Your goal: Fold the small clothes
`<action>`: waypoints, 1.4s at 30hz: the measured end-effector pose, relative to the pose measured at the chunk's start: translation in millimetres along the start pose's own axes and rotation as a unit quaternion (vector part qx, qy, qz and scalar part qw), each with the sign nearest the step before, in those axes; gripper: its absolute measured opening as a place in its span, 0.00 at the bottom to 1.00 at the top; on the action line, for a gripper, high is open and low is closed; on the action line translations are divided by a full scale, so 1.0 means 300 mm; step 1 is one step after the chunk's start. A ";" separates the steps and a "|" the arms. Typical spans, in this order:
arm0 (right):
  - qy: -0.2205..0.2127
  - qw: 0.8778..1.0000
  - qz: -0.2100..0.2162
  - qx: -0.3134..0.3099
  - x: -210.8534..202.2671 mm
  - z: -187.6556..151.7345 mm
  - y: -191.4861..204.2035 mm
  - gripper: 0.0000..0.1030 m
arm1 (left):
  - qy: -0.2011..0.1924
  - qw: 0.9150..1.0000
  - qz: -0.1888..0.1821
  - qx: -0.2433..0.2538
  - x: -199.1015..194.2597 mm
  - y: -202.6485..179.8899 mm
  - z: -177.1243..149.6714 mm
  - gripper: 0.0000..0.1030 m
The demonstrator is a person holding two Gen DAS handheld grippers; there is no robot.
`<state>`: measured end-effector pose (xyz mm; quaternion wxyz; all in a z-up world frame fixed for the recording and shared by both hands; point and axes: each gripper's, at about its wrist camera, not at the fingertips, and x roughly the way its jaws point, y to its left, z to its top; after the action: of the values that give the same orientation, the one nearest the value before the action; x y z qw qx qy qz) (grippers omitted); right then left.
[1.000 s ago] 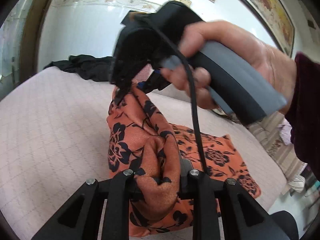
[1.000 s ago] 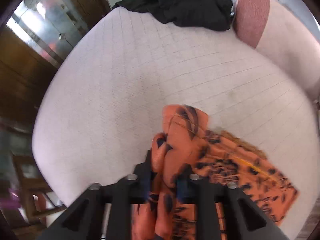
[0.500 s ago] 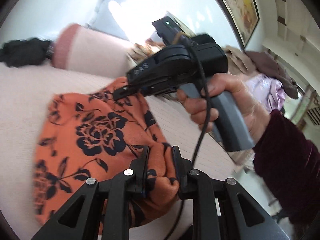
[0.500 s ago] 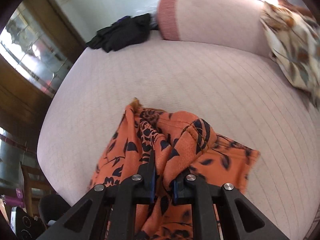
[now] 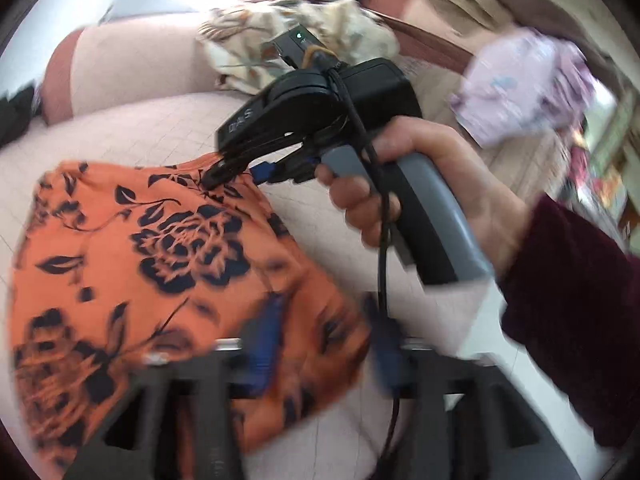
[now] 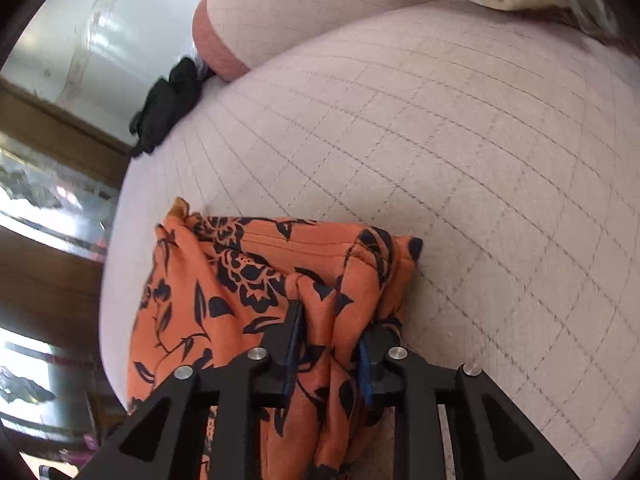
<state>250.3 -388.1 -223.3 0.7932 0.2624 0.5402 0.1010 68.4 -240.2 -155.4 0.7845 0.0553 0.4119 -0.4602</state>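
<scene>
An orange garment with a black flower print (image 5: 132, 264) lies on the pale quilted bed (image 6: 460, 152); it also shows in the right wrist view (image 6: 248, 280). My left gripper (image 5: 324, 344) has its jaws spread apart, with the cloth draped between the blue pads; the view is blurred. My right gripper (image 6: 330, 344) has its jaws part open around a bunched fold of the garment. In the left wrist view its tips (image 5: 224, 170) rest on the garment's far edge, held by a hand.
A pink bolster (image 6: 280, 12) lies at the bed's head. A black garment (image 6: 168, 104) sits at the far left corner. A cream flowered cloth (image 5: 296, 36) and a lilac cloth (image 5: 524, 84) lie to the right. The bed's edge runs along the left (image 6: 116, 264).
Both grippers have swung round and lowered the garment onto the bed. The left jaws have widened from a tight grip; the right jaws have also loosened on the fold.
</scene>
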 end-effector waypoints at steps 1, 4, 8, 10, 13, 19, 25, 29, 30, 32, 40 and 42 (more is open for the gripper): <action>-0.011 1.000 0.001 0.002 -0.031 -0.010 -0.006 0.28 | -0.006 1.000 0.009 0.011 -0.053 -0.002 -0.014 0.69; -0.050 0.998 -0.027 -0.014 -0.155 -0.058 0.004 0.30 | -0.032 0.999 0.021 0.026 -0.210 0.025 -0.056 0.70; -0.065 0.997 0.006 -0.051 -0.291 -0.177 0.086 0.30 | -0.059 0.993 0.101 0.009 -0.312 0.146 -0.071 0.70; -0.059 0.996 0.008 -0.072 -0.302 -0.237 0.161 0.30 | -0.068 0.988 0.135 -0.024 -0.332 0.209 -0.061 0.70; -0.036 0.996 0.022 -0.078 -0.263 -0.313 0.235 0.30 | -0.062 0.981 0.175 -0.058 -0.303 0.297 -0.045 0.70; 0.023 0.995 -0.044 -0.085 -0.122 -0.470 0.227 0.26 | 0.040 0.977 0.197 -0.064 -0.128 0.390 -0.175 0.71; 0.031 0.993 -0.083 -0.084 -0.175 -0.455 0.252 0.24 | -0.008 0.983 0.144 -0.111 -0.161 0.439 -0.244 0.71; 0.009 0.993 -0.093 -0.067 -0.180 -0.352 0.297 0.24 | -0.025 0.985 0.124 -0.117 -0.168 0.449 -0.271 0.71; 0.007 0.993 -0.104 -0.060 -0.157 -0.322 0.305 0.24 | -0.024 0.985 0.121 -0.122 -0.166 0.452 -0.273 0.72; 0.010 0.990 -0.135 -0.041 -0.084 -0.245 0.305 0.24 | -0.020 0.984 0.125 -0.123 -0.161 0.454 -0.261 0.76; -0.026 0.977 -0.198 0.071 0.097 0.013 0.217 0.24 | -0.014 0.985 0.110 -0.130 -0.144 0.467 -0.253 0.77; -0.049 0.976 -0.200 0.066 0.073 0.045 0.250 0.28 | -0.015 0.985 0.113 -0.127 -0.148 0.462 -0.255 0.77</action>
<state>280.5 -319.4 -197.6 0.8036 0.2057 0.5479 -0.1081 118.7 -95.4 -215.1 0.8383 -0.0055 0.4465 -0.3129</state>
